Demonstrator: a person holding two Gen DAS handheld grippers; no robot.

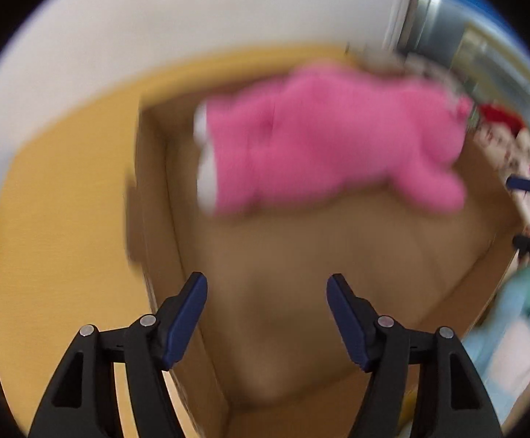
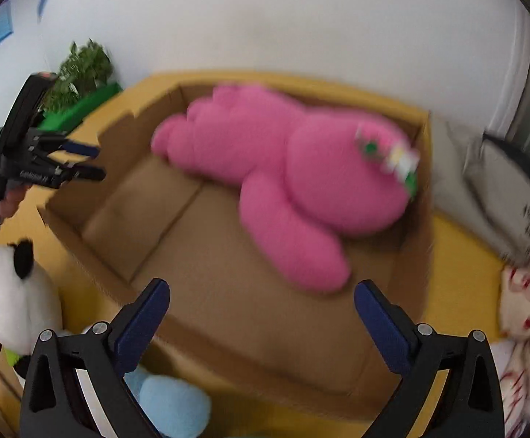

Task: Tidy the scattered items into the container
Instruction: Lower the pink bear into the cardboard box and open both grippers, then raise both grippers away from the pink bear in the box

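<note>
A large pink plush toy lies inside an open brown cardboard box, stretched along the box's far wall with its round head, dressed in a small green and white flower trim, toward the far right corner. One limb reaches toward the middle of the box floor. The rest of the box floor is bare cardboard with a flap seam showing. The box sits on a yellow tabletop against a white wall.

The right hand-held gripper hangs over the near edge of the box, its blue-padded fingers spread wide with nothing between them. The left hand-held gripper is above the box's left side, its fingers also spread and empty; from the right wrist view it appears at the box's left rim, held in a person's hand.

Outside the box, a black and white panda plush sits by the near left corner, with a light blue plush just beside the near edge. A grey cushion-like plush and a white and red plush lie to the right. A green leafy plant stands at the far left.
</note>
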